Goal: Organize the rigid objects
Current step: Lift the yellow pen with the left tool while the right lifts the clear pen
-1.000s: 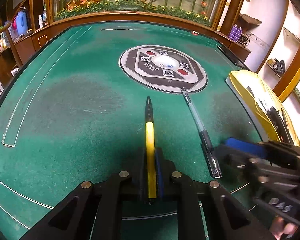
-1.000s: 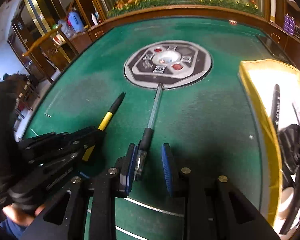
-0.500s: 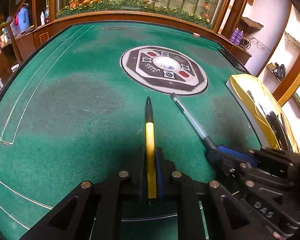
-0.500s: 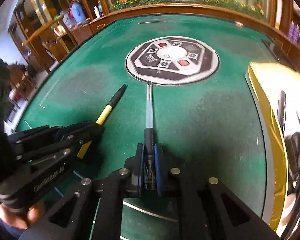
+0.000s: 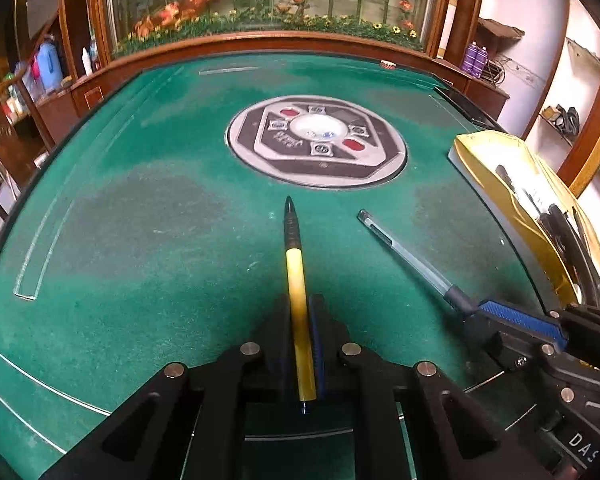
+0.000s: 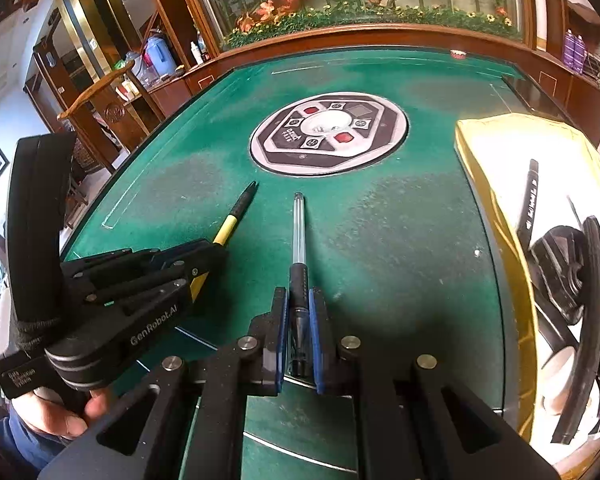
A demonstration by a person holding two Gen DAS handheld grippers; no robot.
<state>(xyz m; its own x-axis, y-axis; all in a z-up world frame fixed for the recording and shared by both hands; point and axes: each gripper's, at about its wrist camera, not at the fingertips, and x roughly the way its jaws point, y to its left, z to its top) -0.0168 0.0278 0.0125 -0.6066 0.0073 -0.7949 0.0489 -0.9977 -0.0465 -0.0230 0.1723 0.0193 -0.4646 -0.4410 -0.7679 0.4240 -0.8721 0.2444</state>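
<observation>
My left gripper [image 5: 300,316] is shut on a yellow pen with a black tip [image 5: 294,264], which points forward over the green felt table. The same pen shows in the right wrist view [image 6: 236,216], held by the left gripper [image 6: 204,256]. My right gripper [image 6: 298,308] is shut on a clear pen with a black grip [image 6: 299,232], held just above the felt. That pen also shows in the left wrist view [image 5: 404,256], gripped by the right gripper [image 5: 476,316].
A yellow tray [image 6: 496,200] at the table's right edge holds a black marker [image 6: 530,196], a black round object and cables; it also shows in the left wrist view [image 5: 496,168]. A round grey control panel [image 6: 328,132] sits in the table's middle. Wooden rails border the table.
My right gripper closed on the clear pen and lifted it off the felt, swinging it. The left gripper kept the yellow pen and rose slightly.
</observation>
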